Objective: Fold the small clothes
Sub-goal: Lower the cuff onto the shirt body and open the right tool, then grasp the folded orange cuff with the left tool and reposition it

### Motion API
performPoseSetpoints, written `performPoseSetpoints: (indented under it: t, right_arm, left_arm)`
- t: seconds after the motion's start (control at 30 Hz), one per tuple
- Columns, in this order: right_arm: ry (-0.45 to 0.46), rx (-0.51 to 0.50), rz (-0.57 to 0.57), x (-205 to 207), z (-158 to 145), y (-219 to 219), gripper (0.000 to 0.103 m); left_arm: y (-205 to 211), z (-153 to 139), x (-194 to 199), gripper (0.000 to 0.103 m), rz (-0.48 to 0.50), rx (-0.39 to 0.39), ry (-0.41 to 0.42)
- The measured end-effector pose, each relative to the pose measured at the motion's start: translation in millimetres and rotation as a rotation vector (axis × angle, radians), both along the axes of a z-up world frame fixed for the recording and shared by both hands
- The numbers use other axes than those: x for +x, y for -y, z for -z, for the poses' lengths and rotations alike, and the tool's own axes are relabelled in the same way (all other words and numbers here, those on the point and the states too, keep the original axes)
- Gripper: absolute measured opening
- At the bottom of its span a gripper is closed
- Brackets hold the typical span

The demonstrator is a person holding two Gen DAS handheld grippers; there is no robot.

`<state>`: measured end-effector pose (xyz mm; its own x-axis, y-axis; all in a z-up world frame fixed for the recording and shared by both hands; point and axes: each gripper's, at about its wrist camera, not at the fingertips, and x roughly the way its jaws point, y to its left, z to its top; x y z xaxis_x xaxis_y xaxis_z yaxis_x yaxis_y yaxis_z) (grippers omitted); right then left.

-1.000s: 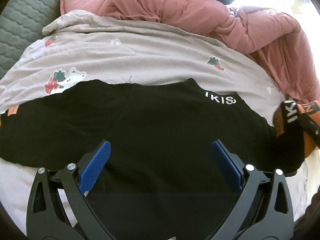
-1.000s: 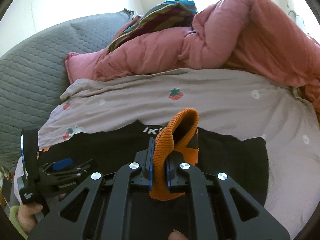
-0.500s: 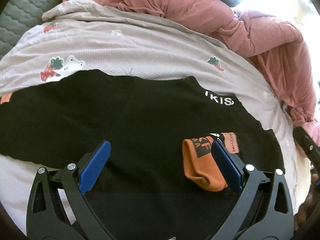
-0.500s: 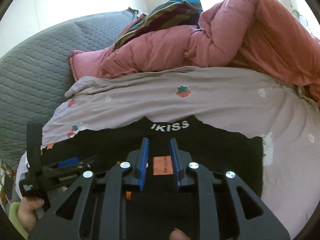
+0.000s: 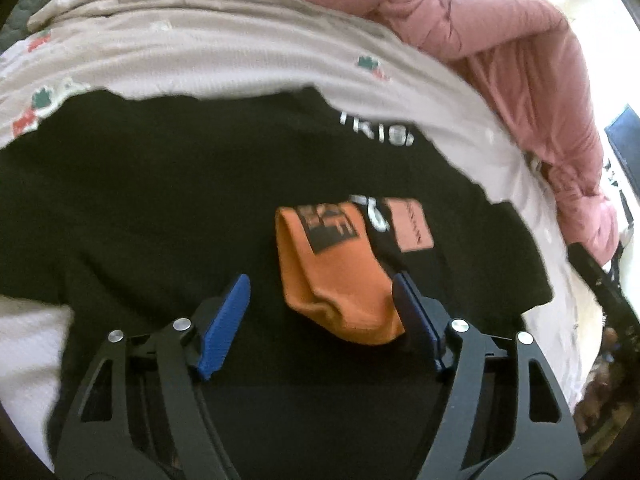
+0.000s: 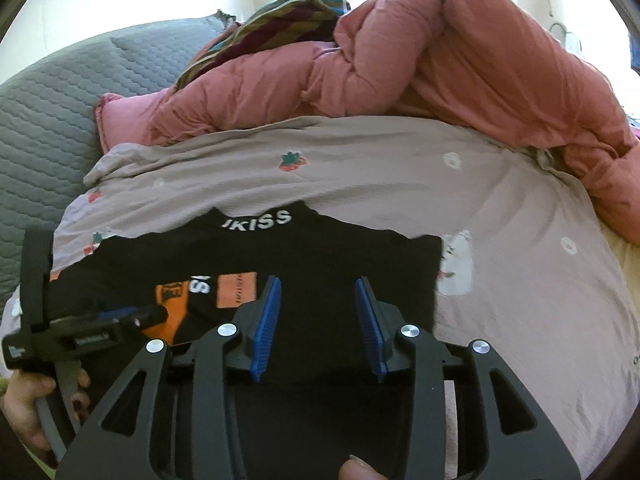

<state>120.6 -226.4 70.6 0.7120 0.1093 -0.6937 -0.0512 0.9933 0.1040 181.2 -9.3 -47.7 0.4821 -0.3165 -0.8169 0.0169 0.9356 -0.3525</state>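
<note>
A black garment [image 5: 160,200] with white lettering lies flat on the bed; it also shows in the right wrist view [image 6: 340,256]. Its orange cuffed sleeve [image 5: 336,272] is folded onto the black body and shows too in the right wrist view [image 6: 172,300]. My left gripper [image 5: 320,304] is open, with its jaws either side of the orange cuff and the right pad close against it. My right gripper [image 6: 316,308] is open and empty over the black fabric, to the right of the cuff. The left gripper [image 6: 120,320] appears at the left of the right wrist view.
The garment lies on a pale sheet [image 6: 500,220] printed with strawberries. A bunched pink duvet [image 6: 440,68] runs along the back and right. A grey quilted headboard [image 6: 44,112] is at the left, with a striped cloth [image 6: 280,20] behind the duvet.
My right gripper let go of the orange sleeve, leaving it folded on the black body, then opened wide and drew back. My left gripper moved to the cuff and narrowed its jaws around it.
</note>
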Motion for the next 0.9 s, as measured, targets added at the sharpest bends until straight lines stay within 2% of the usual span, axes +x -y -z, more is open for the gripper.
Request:
performPoseSetpoints:
  t: [0.13, 0.2, 0.23, 0.27, 0.37, 0.57, 0.7, 0.77, 0.9]
  right_arm:
    - [-0.014, 0.011, 0.028, -1.3, 5.8, 10.0, 0.038]
    - [-0.022, 0.024, 0.046, -1.2, 8.5, 15.9, 0.038]
    - [-0.023, 0.026, 0.051, -1.1, 8.7, 17.0, 0.038]
    - [-0.023, 0.029, 0.057, -1.4, 8.7, 18.8, 0.038]
    - [-0.024, 0.033, 0.069, -1.7, 8.6, 22.3, 0.038]
    - [-0.024, 0.038, 0.071, -3.7, 7.9, 23.6, 0.038]
    - [-0.033, 0.041, 0.071, -2.6, 8.6, 23.7, 0.038]
    - [-0.034, 0.037, 0.069, -2.0, 8.5, 22.5, 0.038]
    - [-0.039, 0.033, 0.061, -1.2, 8.8, 19.4, 0.038]
  left_arm:
    - [11.2, 8.3, 1.9, 0.064, -0.009, 0.025, 0.027]
    - [15.0, 6.0, 3.0, 0.037, -0.002, 0.047, 0.056]
    - [15.6, 5.2, 3.8, 0.031, -0.002, 0.052, 0.063]
    - [15.6, 4.7, 4.4, 0.019, 0.009, 0.034, 0.07]
    - [13.9, -0.7, 6.1, 0.01, 0.038, 0.011, 0.083]
    - [4.5, -33.1, -1.1, 0.008, 0.038, 0.018, 0.194]
    - [-15.3, -57.5, -5.7, 0.008, -0.015, 0.071, 0.278]
    - [-23.3, -61.8, -5.5, 0.008, -0.037, 0.097, 0.292]
    - [-34.7, -55.7, -1.0, 0.008, -0.06, 0.087, 0.251]
